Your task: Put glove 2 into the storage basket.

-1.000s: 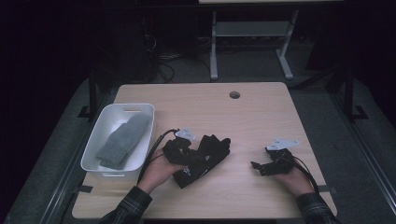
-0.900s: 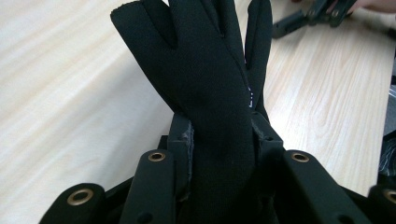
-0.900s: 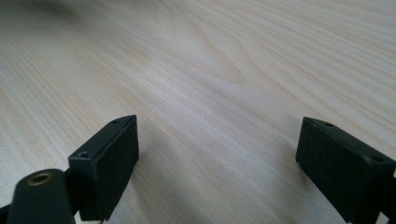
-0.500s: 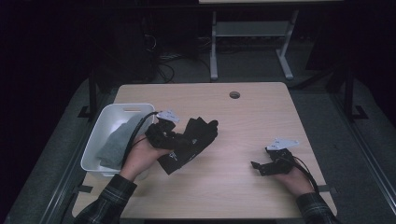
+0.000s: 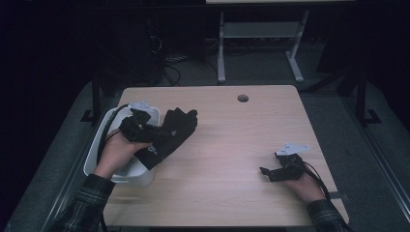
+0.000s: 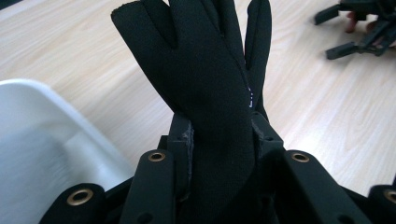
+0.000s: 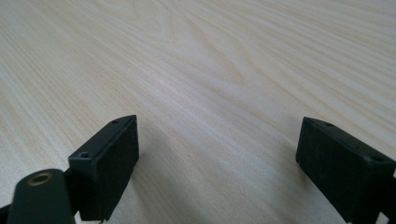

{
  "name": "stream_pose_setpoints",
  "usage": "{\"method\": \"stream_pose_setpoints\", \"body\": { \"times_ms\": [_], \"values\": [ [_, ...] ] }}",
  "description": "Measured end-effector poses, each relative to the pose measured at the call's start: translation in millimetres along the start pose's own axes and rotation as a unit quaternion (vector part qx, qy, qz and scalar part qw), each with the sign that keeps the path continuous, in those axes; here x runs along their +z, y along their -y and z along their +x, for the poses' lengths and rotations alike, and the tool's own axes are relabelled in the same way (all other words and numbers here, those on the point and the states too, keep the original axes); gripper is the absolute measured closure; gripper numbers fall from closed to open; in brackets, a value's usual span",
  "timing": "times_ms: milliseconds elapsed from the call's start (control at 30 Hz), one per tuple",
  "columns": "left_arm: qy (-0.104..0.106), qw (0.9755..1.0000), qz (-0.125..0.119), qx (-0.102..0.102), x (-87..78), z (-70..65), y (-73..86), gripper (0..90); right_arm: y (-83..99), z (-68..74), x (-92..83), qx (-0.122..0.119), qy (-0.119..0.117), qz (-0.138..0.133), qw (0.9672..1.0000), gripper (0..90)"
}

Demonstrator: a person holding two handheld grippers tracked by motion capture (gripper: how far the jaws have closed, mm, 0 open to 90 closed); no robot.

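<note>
Left gripper view: black glove (image 6: 210,93), soft, perhaps neoprene, fingers upward.

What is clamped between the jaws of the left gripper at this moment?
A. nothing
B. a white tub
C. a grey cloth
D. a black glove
D: in the left gripper view the black glove sits pinched between the jaws of the left gripper, its fingers pointing away over the table.

A light wooden table (image 5: 232,145) with a round cable hole (image 5: 242,98) is standing before a grey metal stand (image 5: 256,43)
</note>
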State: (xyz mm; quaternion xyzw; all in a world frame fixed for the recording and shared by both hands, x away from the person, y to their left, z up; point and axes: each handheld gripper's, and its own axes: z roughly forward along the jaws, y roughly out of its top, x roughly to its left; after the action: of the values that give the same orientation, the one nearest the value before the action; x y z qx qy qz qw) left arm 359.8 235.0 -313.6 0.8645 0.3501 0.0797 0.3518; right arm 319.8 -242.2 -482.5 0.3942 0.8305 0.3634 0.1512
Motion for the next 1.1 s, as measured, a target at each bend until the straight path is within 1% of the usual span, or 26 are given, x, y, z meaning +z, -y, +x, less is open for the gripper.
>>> {"method": "stream_pose_setpoints", "body": {
  "times_ms": [167, 267, 333, 400, 433, 533, 633, 700, 833, 900, 933, 967, 1000, 1033, 1067, 1100],
  "values": [
    [-0.016, 0.9996, -0.005, -0.022, -17.6, 19.7, 8.8, 66.8, 0.0, 0.0, 0.0, 0.001, 0.001, 0.0, 1.0, 12.8],
    [-0.029, 0.9989, -0.007, -0.037, -26.7, 34.4, 14.5, 66.8, 0.0, 0.0, 0.0, 0.003, 0.002, 0.0, 1.0, 12.7],
    [-0.035, 0.9984, -0.006, -0.044, -30.4, 43.2, 18.2, 66.8, 0.0, -0.1, 0.0, 0.003, 0.002, 0.0, 1.0, 12.8],
    [-0.04, 0.9979, 0.0, -0.051, -33.3, 53.1, 23.0, 66.8, 0.0, -0.1, 0.0, 0.003, 0.003, 0.0, 1.0, 12.7],
    [-0.043, 0.9974, 0.001, -0.059, -34.2, 57.6, 25.9, 66.8, 0.0, -0.1, 0.0, 0.003, 0.003, 0.0, 1.0, 12.8],
    [-0.054, 0.9956, 0.004, -0.077, -35.8, 70.9, 35.8, 66.7, 0.0, -0.2, 0.0, 0.003, 0.003, 0.0, 1.0, 12.7],
    [-0.06, 0.9932, -0.002, -0.1, -36.0, 84.3, 48.0, 66.7, 0.0, -0.2, 0.0, 0.004, 0.004, 0.0, 1.0, 12.8],
    [-0.061, 0.9917, -0.002, -0.113, -33.8, 92.2, 56.4, 66.7, 0.0, -0.2, 0.0, 0.004, 0.004, 0.0, 1.0, 12.8],
    [-0.057, 0.9896, 0.004, -0.132, -24.3, 104.9, 72.1, 66.2, 0.0, -0.2, 0.0, 0.005, 0.004, 0.0, 1.0, 12.7],
    [-0.058, 0.9888, 0.006, -0.137, -19.9, 109.6, 78.5, 65.0, 0.0, -0.2, 0.0, 0.005, 0.005, 0.0, 1.0, 12.8],
    [-0.058, 0.9886, 0.008, -0.139, -18.3, 111.7, 81.2, 63.6, -0.1, -0.2, -0.1, 0.006, 0.005, 0.0, 1.0, 12.7],
    [-0.061, 0.9877, 0.011, -0.143, -17.1, 113.1, 83.2, 60.3, -0.1, -0.2, -0.1, 0.006, 0.005, 0.0, 1.0, 12.8],
    [-0.062, 0.9873, 0.014, -0.145, -16.3, 114.0, 84.7, 55.7, 0.0, -0.2, 0.0, 0.005, 0.005, 0.0, 1.0, 12.7],
    [-0.065, 0.987, 0.016, -0.146, -16.5, 114.4, 85.3, 48.8, 0.0, -0.3, 0.0, 0.005, 0.005, 0.0, 1.0, 12.7],
    [-0.072, 0.9865, 0.013, -0.146, -17.4, 113.7, 85.2, 41.5, -0.1, -0.2, -0.1, 0.006, 0.005, 0.0, 1.0, 12.7],
    [-0.076, 0.9868, 0.01, -0.142, -18.6, 112.9, 84.5, 35.5, 0.0, -0.3, 0.0, 0.005, 0.005, 0.0, 1.0, 12.7]
  ]
}}
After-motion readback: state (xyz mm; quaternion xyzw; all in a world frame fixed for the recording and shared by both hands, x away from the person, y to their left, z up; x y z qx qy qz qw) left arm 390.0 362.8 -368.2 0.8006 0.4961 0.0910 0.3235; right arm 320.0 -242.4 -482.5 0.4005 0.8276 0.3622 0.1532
